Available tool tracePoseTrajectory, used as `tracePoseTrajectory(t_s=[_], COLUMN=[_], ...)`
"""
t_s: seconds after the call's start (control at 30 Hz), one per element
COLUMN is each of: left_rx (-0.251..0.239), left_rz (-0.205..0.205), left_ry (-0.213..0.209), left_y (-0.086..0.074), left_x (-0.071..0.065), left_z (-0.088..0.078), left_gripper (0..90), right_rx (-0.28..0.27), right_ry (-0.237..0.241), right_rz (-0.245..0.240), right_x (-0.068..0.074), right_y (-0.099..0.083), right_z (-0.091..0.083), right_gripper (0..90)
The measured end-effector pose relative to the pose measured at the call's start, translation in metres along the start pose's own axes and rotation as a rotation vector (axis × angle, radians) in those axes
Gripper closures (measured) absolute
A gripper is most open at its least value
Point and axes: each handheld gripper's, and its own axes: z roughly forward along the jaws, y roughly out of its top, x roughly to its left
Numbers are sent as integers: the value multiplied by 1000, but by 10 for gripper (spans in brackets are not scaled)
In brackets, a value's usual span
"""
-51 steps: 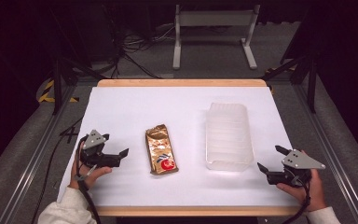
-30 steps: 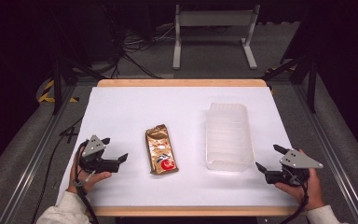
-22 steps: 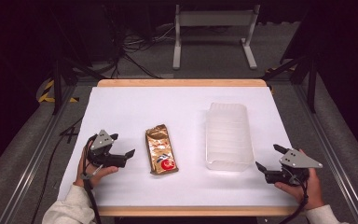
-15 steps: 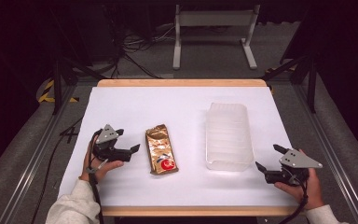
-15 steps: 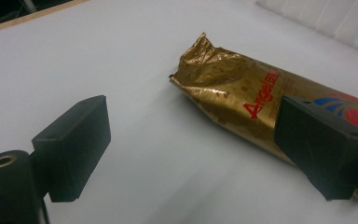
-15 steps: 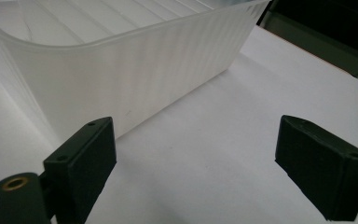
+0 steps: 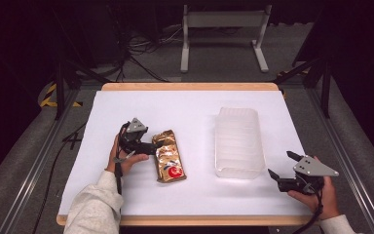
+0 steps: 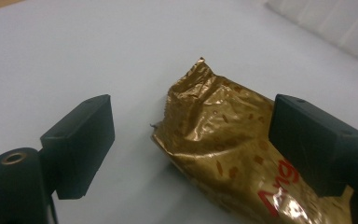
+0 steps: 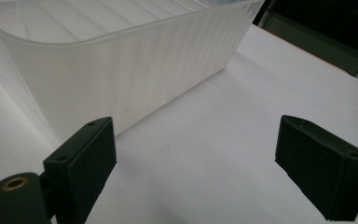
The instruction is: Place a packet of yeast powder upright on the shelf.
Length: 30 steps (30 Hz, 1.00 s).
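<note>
A gold foil packet (image 7: 168,156) with a red mark lies flat on the white table (image 7: 185,112), left of centre. My left gripper (image 7: 151,146) is at the packet's left edge, open. In the left gripper view the crumpled top end of the packet (image 8: 223,140) sits between the two black jaws, which stand apart from it. A clear ribbed plastic bin (image 7: 238,141) stands right of centre. My right gripper (image 7: 281,170) is open near the table's front right, just right of the bin's near corner. In the right gripper view the bin (image 9: 121,60) fills the upper left.
Dark floor, cables and a metal stand (image 7: 224,29) lie beyond the table's far edge. Rails run along both sides of the table. White surface stretches bare behind the packet and between packet and bin.
My left gripper has moved right and away from me, from the table's left part up to the packet's left edge. The right gripper has hardly moved.
</note>
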Motion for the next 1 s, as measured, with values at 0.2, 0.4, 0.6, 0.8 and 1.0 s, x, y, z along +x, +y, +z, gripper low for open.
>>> tracePoseTrajectory(t_s=[0.2,0.4,0.6,0.8,1.0], left_rx=[66,107,108,106,92], left_rz=[-41,-96,-149,-132,-114], left_ry=[-18,-88,-126,-88,-87], left_y=[3,1,-2,-6,-5], left_x=[5,10,15,21,18], left_z=[15,19,16,13,11], left_gripper=[243,349,475,768,857], right_rx=[3,5,7,5,5], right_ry=[1,6,10,11,10], right_rz=[-1,2,-5,-6,-7], right_x=[0,0,0,0,0], right_y=[-1,0,0,0,0], right_z=[0,1,1,1,1], right_gripper=[130,130,130,131,130])
